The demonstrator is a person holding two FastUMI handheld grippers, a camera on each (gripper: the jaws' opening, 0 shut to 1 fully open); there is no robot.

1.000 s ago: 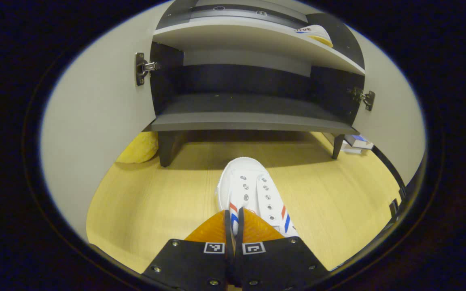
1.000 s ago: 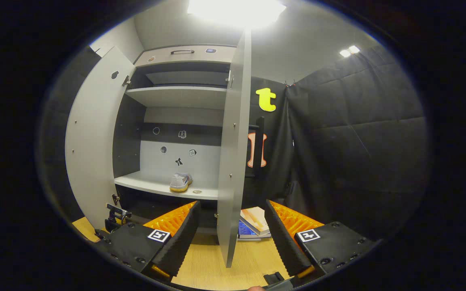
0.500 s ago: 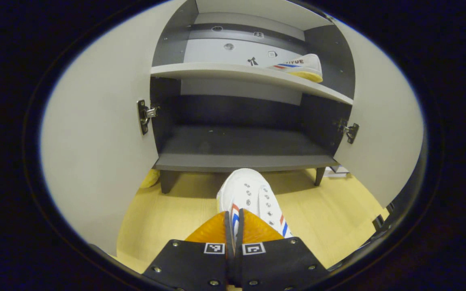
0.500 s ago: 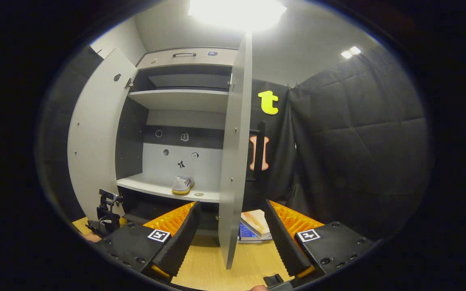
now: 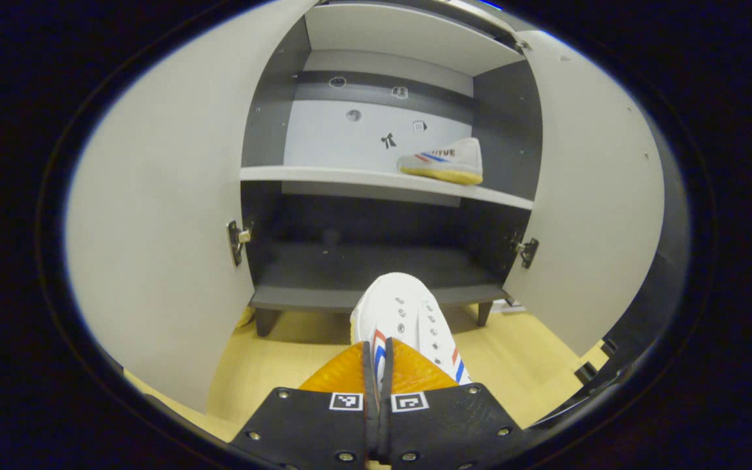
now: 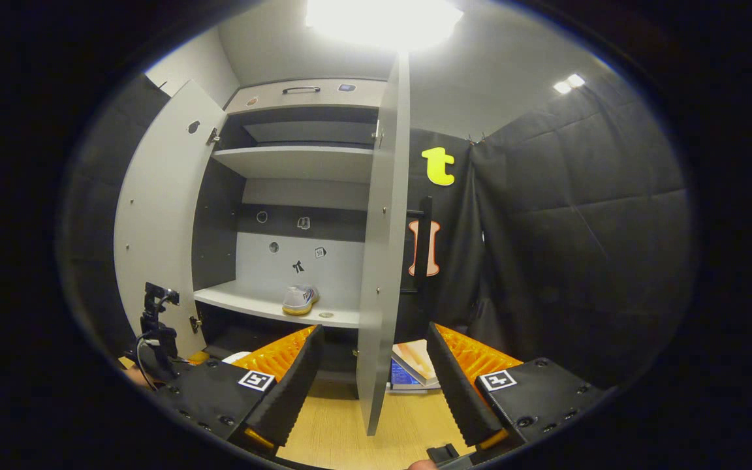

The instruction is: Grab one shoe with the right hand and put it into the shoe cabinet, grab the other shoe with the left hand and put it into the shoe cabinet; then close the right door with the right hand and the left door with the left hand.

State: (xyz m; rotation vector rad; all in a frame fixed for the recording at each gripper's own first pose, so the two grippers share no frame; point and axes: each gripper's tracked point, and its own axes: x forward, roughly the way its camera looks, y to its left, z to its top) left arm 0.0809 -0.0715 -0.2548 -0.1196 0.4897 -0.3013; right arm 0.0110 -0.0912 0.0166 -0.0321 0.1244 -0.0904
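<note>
Your left claw [image 5: 376, 365] is closed on a white sneaker [image 5: 402, 316] with red and blue stripes; both fingers press on its rear part, and the toe points forward, toward the shoe cabinet [image 5: 389, 196]. In the left gripper view the toe hangs in front of the front edge of the dark bottom shelf [image 5: 363, 274], above the wooden floor [image 5: 284, 352]. I cannot tell if the toe is already over this shelf or only before it.

The other sneaker [image 5: 442, 160] lies on the light middle shelf [image 5: 350, 176], near its right end and close to the right inner wall of the cabinet. The left part of that shelf is bare.

Both doors stand open. The left door [image 5: 160, 215] and the right door [image 5: 588, 209] are on each side of the held sneaker, and their metal hinges [image 5: 237, 240] stick out at the level of the bottom shelf.

Your right claw [image 6: 373, 385] is wide open and holds nothing. In the right gripper view the edge of the right door [image 6: 382, 261] stands just between its two fingers [image 6: 291, 385]. Behind the door, some books [image 6: 412, 365] lie on the floor beside the cabinet. Your left claw [image 6: 154, 339] appears at the lower left, near the left door [image 6: 154, 235].
</note>
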